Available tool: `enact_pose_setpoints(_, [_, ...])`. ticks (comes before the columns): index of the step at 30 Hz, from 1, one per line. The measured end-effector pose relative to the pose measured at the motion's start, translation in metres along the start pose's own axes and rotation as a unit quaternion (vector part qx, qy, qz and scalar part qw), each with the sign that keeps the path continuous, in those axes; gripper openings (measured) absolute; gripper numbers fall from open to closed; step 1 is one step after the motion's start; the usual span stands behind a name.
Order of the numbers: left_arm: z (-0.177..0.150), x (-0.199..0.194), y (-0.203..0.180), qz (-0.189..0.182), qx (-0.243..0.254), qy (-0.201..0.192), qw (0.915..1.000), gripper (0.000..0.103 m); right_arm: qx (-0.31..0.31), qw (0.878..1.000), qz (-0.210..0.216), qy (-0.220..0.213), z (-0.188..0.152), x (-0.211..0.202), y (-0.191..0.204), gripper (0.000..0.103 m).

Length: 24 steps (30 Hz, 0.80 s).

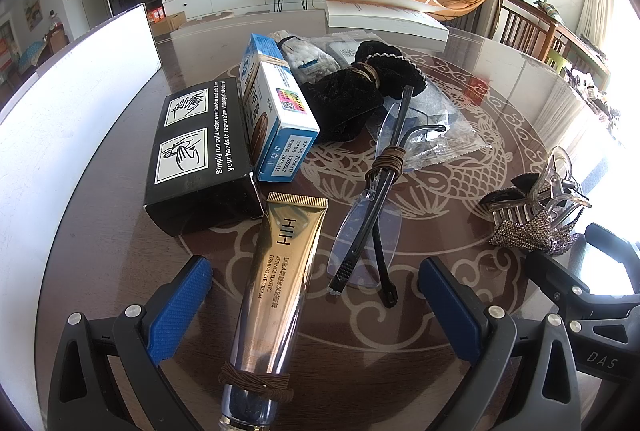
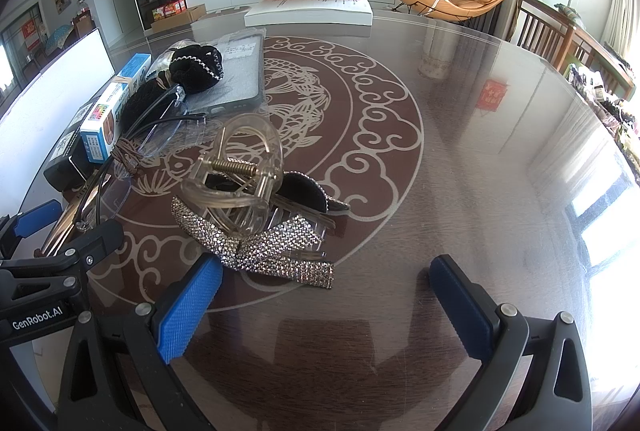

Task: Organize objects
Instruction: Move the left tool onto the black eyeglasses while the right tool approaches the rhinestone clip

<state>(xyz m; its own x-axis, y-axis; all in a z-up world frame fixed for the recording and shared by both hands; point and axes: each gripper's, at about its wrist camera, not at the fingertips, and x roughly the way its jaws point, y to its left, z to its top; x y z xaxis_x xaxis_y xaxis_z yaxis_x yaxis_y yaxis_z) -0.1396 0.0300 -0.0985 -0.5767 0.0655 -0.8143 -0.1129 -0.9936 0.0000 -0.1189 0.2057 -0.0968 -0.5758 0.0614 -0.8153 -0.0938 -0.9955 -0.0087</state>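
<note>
A gold cream tube (image 1: 276,287) with a brown band around its cap end lies between the wide-apart fingers of my left gripper (image 1: 316,307), which is open and touches nothing. Right of the tube lie folded glasses (image 1: 376,203) tied with a brown band. A black box (image 1: 200,155) and a blue-white box (image 1: 276,111) sit behind, with a black scrunchie (image 1: 360,87). My right gripper (image 2: 324,307) is open just before a rhinestone bow hair claw (image 2: 256,215), which also shows in the left wrist view as the hair claw (image 1: 536,207).
A glass-topped round table (image 2: 480,151) with a fish pattern holds everything. A white book (image 2: 308,7) lies at the far edge, a white panel (image 1: 72,91) stands at the left, and plastic packets (image 2: 236,71) lie behind the scrunchie. Wooden chairs (image 2: 552,35) stand at the right.
</note>
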Motion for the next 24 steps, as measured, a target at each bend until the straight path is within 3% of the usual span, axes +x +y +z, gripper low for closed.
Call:
enact_pose_setpoints(9, [0.0, 0.0, 0.0, -0.001, 0.001, 0.002, 1.0, 0.103, 0.0, 1.0, 0.0, 0.0, 0.0, 0.0, 0.0, 0.103])
enact_pose_setpoints(13, [-0.014, -0.014, -0.001, -0.032, 0.05, 0.051, 0.9969, 0.103, 0.0, 1.0, 0.0, 0.0, 0.0, 0.0, 0.0, 0.103])
enact_pose_setpoints(17, [-0.048, -0.038, 0.01, -0.052, 0.083, 0.06, 0.9933, 0.103, 0.0, 1.0, 0.0, 0.0, 0.0, 0.0, 0.0, 0.103])
enact_pose_setpoints(21, [-0.052, -0.042, 0.017, -0.057, 0.099, 0.078, 0.9904, 0.103, 0.0, 1.0, 0.0, 0.0, 0.0, 0.0, 0.0, 0.103])
enact_pose_setpoints(24, [-0.041, -0.049, 0.018, -0.061, 0.093, 0.055, 0.9923, 0.103, 0.0, 1.0, 0.0, 0.0, 0.0, 0.0, 0.0, 0.103])
